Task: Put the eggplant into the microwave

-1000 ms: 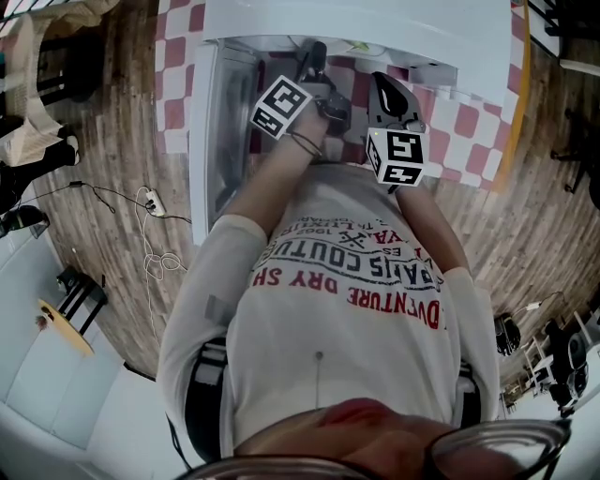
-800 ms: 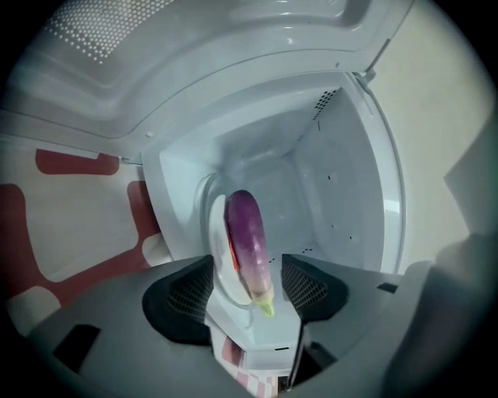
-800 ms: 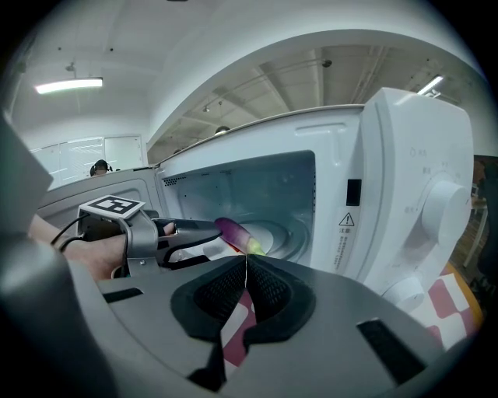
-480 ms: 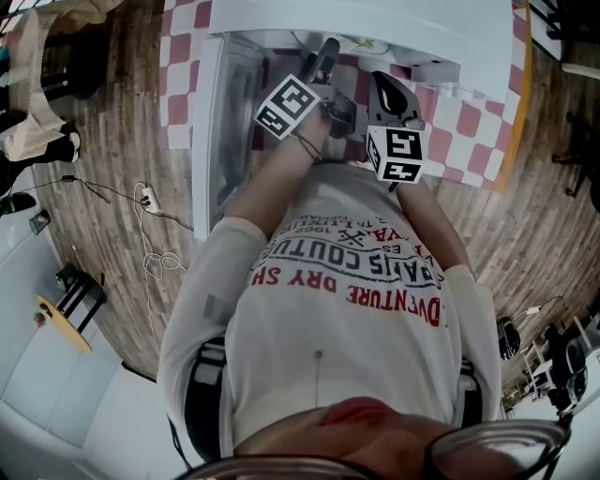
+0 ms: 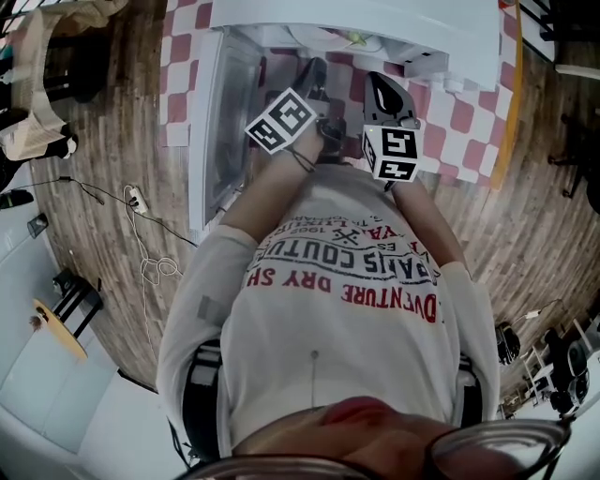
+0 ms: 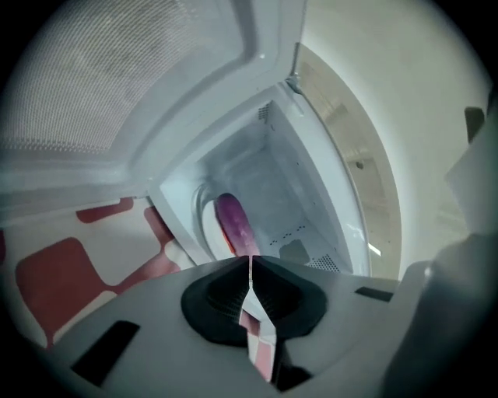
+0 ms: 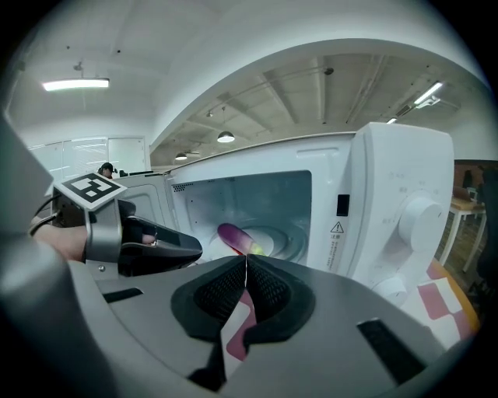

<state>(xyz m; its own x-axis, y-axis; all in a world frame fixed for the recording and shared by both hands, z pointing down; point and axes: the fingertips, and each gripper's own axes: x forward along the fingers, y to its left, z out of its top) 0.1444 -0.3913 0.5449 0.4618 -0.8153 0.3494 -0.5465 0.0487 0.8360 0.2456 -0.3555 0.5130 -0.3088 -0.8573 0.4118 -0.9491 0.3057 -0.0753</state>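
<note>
The purple eggplant (image 6: 232,221) lies inside the white microwave (image 7: 397,194) on its glass turntable (image 7: 278,237), its green stem end toward the right in the right gripper view (image 7: 236,236). My left gripper (image 6: 250,258) is shut and empty, just outside the oven's mouth, apart from the eggplant. It also shows as a dark snout (image 7: 159,245) at the left of the right gripper view. My right gripper (image 7: 246,259) is shut on nothing, in front of the opening. In the head view both grippers (image 5: 314,80) (image 5: 382,92) point into the microwave (image 5: 375,23).
The microwave door (image 5: 228,122) stands swung open at the left. The control panel with a knob (image 7: 420,216) is at the right of the cavity. A red-and-white checked cloth (image 5: 469,122) covers the table. A power strip and cables (image 5: 141,202) lie on the wood floor.
My left gripper has drawn back a little from the microwave's mouth and rolled, its marker cube shifting left. The right gripper has stayed where it was.
</note>
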